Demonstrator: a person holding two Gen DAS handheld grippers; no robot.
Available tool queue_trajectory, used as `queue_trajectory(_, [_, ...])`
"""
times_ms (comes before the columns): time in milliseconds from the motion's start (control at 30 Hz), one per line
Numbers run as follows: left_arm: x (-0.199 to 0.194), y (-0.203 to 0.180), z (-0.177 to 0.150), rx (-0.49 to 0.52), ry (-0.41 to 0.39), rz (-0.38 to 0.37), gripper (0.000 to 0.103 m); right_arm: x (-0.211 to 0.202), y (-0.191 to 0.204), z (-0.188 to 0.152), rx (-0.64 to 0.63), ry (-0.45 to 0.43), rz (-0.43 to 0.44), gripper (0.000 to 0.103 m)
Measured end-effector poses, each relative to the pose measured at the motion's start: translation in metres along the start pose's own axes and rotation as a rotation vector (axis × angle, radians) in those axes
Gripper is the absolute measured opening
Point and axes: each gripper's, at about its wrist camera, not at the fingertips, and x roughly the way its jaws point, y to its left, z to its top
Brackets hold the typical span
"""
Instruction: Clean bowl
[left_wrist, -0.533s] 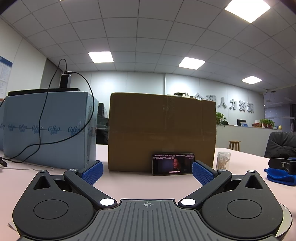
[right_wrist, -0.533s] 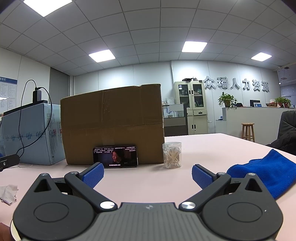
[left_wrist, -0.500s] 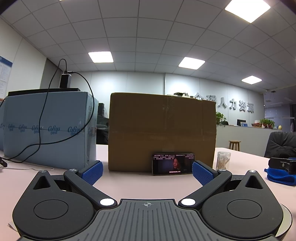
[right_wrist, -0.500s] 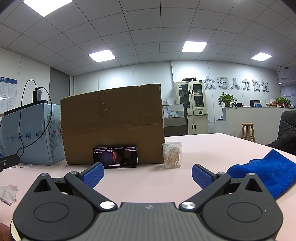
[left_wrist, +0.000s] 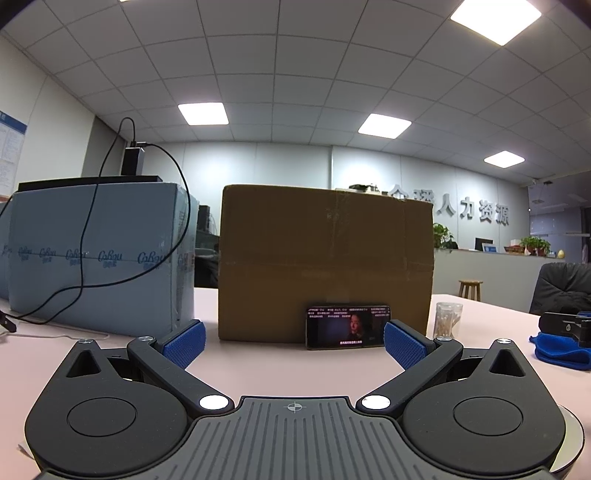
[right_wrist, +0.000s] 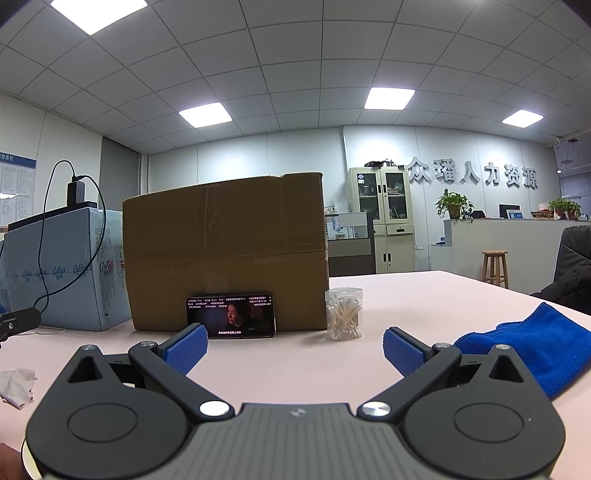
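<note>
Both grippers, left and right, rest level with fingers spread wide, empty; the right should best take the blue cloth by a bunched fold.

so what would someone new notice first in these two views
The big brown cardboard box standing mid-table, with a lit phone propped on its side against the box's front. Right of the phone stands a clear jar of cotton swabs, and a blue cloth lies at the table's right edge. Both grippers, left and right, sit wide open and hold nothing.
</note>
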Motion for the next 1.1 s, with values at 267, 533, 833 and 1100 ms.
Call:
queue_trajectory(267, [0.0032, 0.0007, 0.0003, 0.000, -0.002, -0.003, 0.103, -0.0022, 0.0001, 0.0017, 0.006, -0.005, -0.003, 0.103])
queue_trajectory(533, [0.0030, 0.0024, -0.0007, -0.002, -0.010, -0.007, 0.103, 0.0001, 0.0041, 0.0023, -0.001, -0.007, -0.007, 0.103])
queue_trajectory(833, [0.0014, 0.0060, -0.0022, -0.022, -0.015, -0.042, 0.103, 0.0023, 0.0063, 0.0022, -0.003, -0.005, -0.008, 0.103])
queue_trajectory(1100, [0.0032, 0.0055, -0.0030, -0.021, -0.014, -0.033, 0.103, -0.0012, 0.0049, -0.0012, -0.003, -0.010, -0.006, 0.103])
